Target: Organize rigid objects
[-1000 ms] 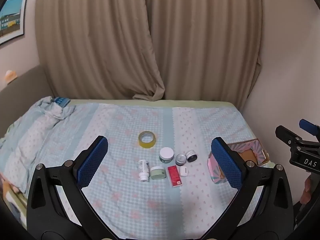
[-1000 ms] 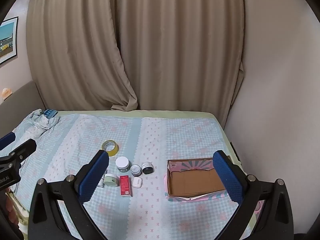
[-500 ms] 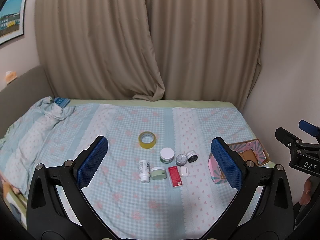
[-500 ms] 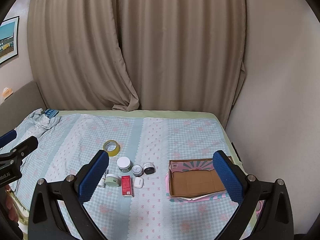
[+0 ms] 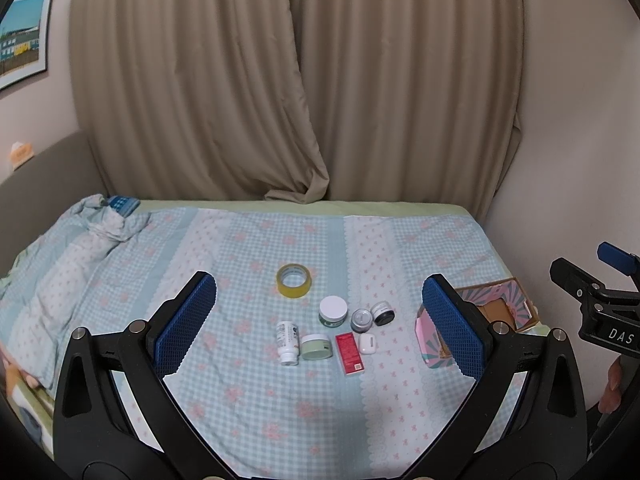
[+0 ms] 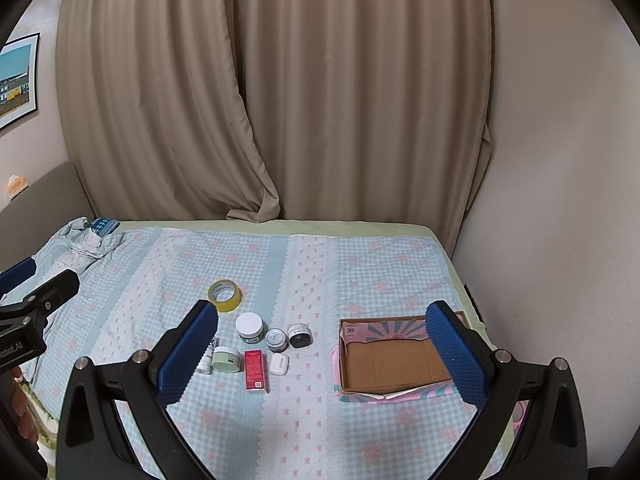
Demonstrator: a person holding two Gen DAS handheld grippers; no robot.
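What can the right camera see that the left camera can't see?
Only the right wrist view shows the inside of the cardboard box: nothing lies in it. It also catches the left gripper at its edge.

Only the left wrist view shows the whole white bottle lying on the bed; a finger partly hides it in the right view. It also catches the right gripper.

Both show the tape roll, the jars, the red box, the white case and the curtains.

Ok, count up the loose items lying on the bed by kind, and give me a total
Tape roll: 1
Round jars: 4, white-lidded, silver-lidded, dark, pale green
White bottle: 1
Red box: 1
White earbud case: 1
Total: 8
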